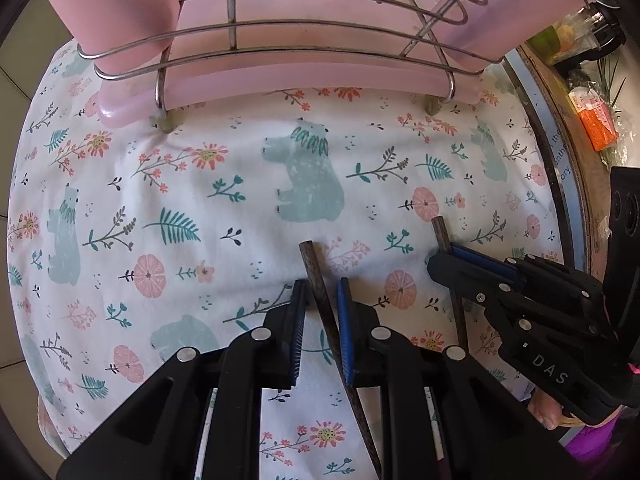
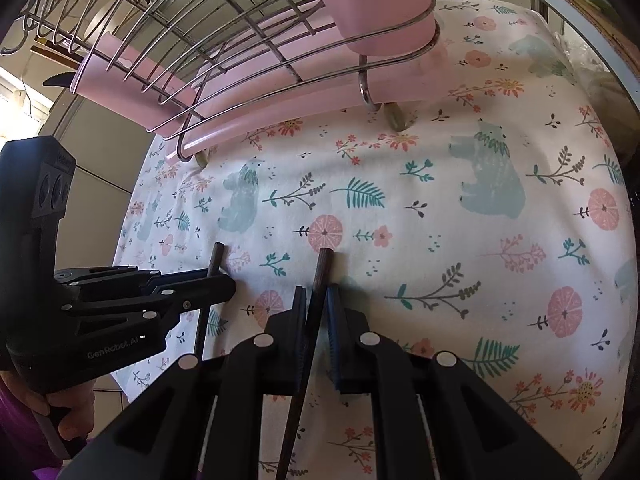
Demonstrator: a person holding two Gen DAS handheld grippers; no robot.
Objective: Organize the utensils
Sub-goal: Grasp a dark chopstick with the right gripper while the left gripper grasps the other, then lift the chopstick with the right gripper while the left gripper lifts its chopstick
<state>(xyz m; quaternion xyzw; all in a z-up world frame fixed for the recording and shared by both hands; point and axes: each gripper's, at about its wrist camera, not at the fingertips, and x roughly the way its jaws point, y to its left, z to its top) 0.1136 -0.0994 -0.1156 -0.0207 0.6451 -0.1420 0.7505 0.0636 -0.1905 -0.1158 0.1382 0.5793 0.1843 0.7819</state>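
1. A wire dish rack (image 1: 320,36) stands at the far side of the worktop, on a white cloth (image 1: 224,208) printed with bears, flowers and ferns.
2. A pink tray (image 1: 320,80) sits under the rack, its rim showing below the lowest wires. The rack's feet press into the cloth just in front of it.
3. A pink cup-like holder (image 2: 376,8) hangs in a wire ring at one corner of the rack. What is inside it cannot be seen.
4. In the right wrist view, at the rack's far left end, some hooks and a dark serrated blade tip (image 2: 60,78) poke out; the rest is too small to tell.
5. The rack's near compartments show only bare wire with the pink behind it.
6. The left claw (image 1: 320,304) is nearly pressed together around a dark wooden chopstick (image 1: 316,276). The stick leans against the blue pad; whether the other pad presses on it is unclear.
7. The right claw (image 2: 316,304) pinches a second dark chopstick (image 2: 322,276) between its pads.
8. Both chopsticks point toward the rack with their blunt ends over the cloth, well short of it, side by side.
9. A hand (image 2: 68,412) grips the left tool's handle.
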